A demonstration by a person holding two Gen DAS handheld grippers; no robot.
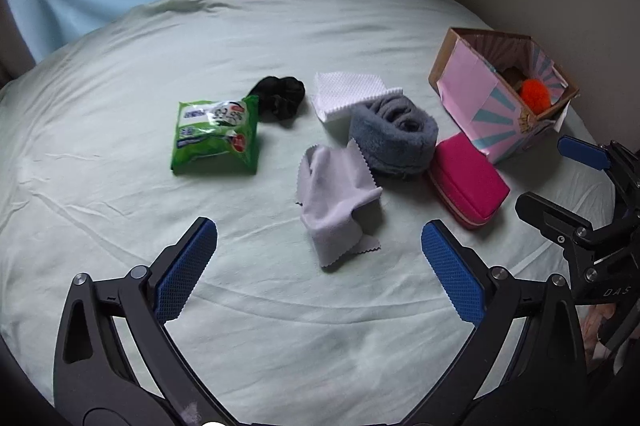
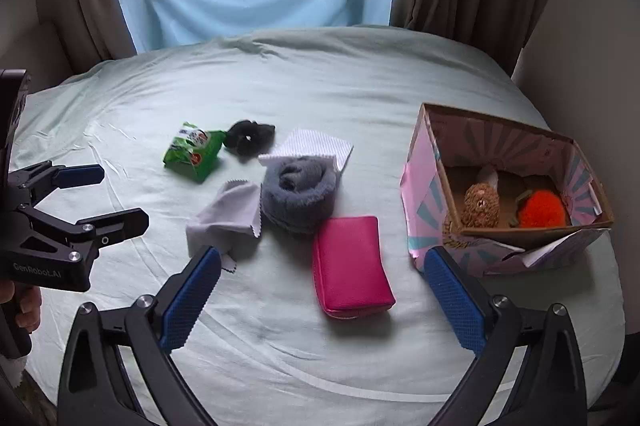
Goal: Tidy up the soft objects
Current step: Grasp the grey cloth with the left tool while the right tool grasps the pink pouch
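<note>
Left gripper (image 1: 319,246): your fingers are spread wide, holding nothing, above the bed sheet (image 1: 120,74).
Right gripper (image 2: 322,268): your fingers are also wide apart and hold nothing.
Lilac cloth (image 1: 334,200): crumpled, at 12 o'clock just ahead of your left fingers.
Grey towel roll (image 1: 394,134): at 1 o'clock from the cloth, touching it, and lying partly on a white wipe (image 1: 344,92).
Pink pouch (image 2: 350,264): flat on the sheet between your right fingers, at 12 o'clock.
Green packet (image 1: 216,136): at 10 o'clock from the cloth, well apart from it.
Black scrunchie (image 1: 280,94): touching the packet's far corner.
Cardboard box (image 2: 426,186): open, at 1 o'clock from your right fingers; inside are an orange pom-pom (image 2: 542,208) and a brown ball (image 2: 482,204).
</note>
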